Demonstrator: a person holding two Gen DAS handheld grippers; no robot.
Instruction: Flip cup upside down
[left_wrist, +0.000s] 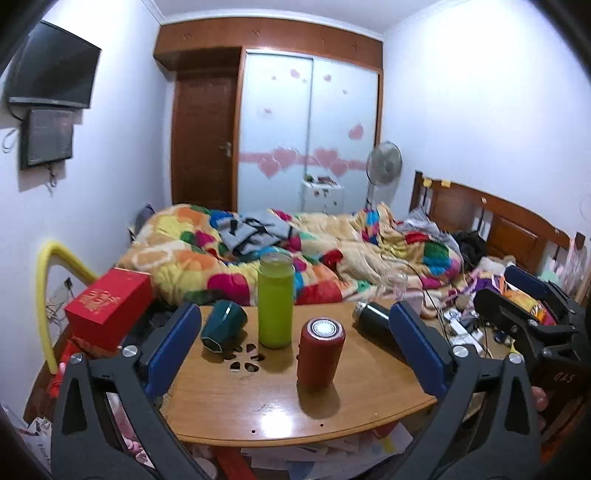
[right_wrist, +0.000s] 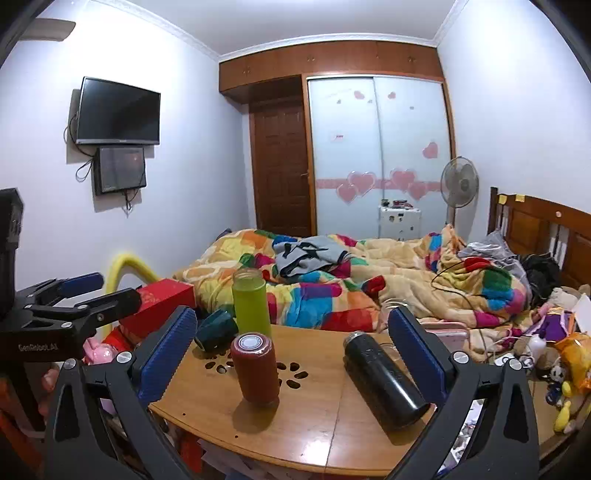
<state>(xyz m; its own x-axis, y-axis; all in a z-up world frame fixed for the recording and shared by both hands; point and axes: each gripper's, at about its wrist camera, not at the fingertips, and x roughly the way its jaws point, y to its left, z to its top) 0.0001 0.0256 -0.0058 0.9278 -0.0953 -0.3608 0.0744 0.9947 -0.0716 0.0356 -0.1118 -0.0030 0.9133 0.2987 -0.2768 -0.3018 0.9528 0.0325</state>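
Observation:
A dark teal cup (left_wrist: 222, 325) lies tilted on its side at the far left of the round wooden table (left_wrist: 280, 413); it also shows in the right wrist view (right_wrist: 216, 329). A clear glass cup (left_wrist: 397, 283) stands at the table's far right edge, faint against the bedding. My left gripper (left_wrist: 295, 339) is open and empty above the table's near side. My right gripper (right_wrist: 291, 343) is open and empty too, and it shows from the side in the left wrist view (left_wrist: 517, 295).
On the table stand a green bottle (left_wrist: 275, 301) and a red bottle (left_wrist: 320, 354); a black flask (right_wrist: 384, 380) lies on its side. A red box (left_wrist: 109, 306) sits left of the table. A bed with a colourful quilt (left_wrist: 295, 254) lies behind.

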